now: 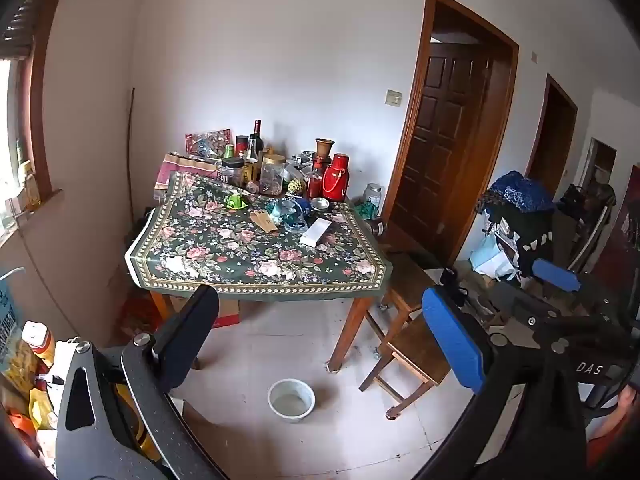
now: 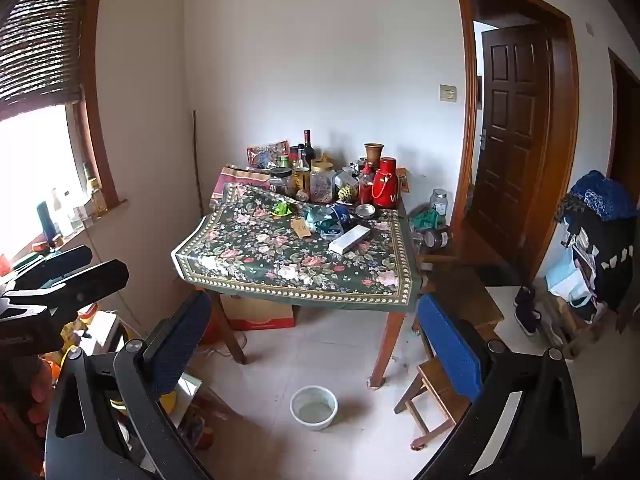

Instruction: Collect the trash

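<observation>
The left gripper (image 1: 320, 340) has its jaws spread wide, and nothing is between them. Its two fingers point forward and a little down, toward the near edge of the table (image 1: 256, 280), but they stay well apart from it, in the air above the floor. The right gripper (image 2: 316, 344) is in the same pose: jaws fully spread, empty, tilted slightly down toward the same table. In the left wrist view the right gripper shows at the right side of the table, with its blue pads; in the right wrist view the left gripper shows at the left side of the table, near the window.

The table carries a dark flowered cloth. On the middle of the table lie the loose pieces that look like trash: a crumpled green wrapper (image 1: 237, 201), a brown paper piece (image 1: 265, 221), a heap of bluish clear plastic (image 1: 290, 210) and a flat white box (image 1: 318, 232). At the far side of the table, against the wall, stand bottles, jars and a red flask (image 1: 336, 178).

Under the front of the table, on the floor, stands a pale bowl (image 1: 291, 400). At the right of the table stands a wooden stool (image 1: 404, 364).
</observation>
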A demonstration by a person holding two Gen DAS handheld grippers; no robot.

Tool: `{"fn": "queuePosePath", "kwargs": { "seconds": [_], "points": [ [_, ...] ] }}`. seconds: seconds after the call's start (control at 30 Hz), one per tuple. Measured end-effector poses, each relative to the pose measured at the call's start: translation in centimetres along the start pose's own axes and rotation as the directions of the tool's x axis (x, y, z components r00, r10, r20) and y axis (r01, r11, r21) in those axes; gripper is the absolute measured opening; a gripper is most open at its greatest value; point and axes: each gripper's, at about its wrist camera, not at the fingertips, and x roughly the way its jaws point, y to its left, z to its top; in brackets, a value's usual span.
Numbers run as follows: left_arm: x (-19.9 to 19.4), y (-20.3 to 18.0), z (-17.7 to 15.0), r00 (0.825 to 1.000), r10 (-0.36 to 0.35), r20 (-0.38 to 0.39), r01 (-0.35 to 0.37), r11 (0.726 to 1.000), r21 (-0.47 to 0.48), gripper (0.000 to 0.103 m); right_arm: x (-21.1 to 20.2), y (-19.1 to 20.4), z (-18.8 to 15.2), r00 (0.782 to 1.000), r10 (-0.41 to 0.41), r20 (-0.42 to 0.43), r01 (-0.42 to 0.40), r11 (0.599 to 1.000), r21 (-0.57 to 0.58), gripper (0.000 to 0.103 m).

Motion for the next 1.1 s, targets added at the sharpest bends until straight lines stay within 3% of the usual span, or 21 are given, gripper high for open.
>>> {"fn": "queuePosePath", "kwargs": {
  "seconds": [1.1],
  "points": [
    [0.24, 0.45, 0.51, 1.0, -0.005, -0.016, 0.005, 1.0, 0.012, 0.102, 0.5, 0.39, 0.21, 1.0, 0.022, -0.01, -0.022, 0.999, 0.029, 0.103]
  ]
}}
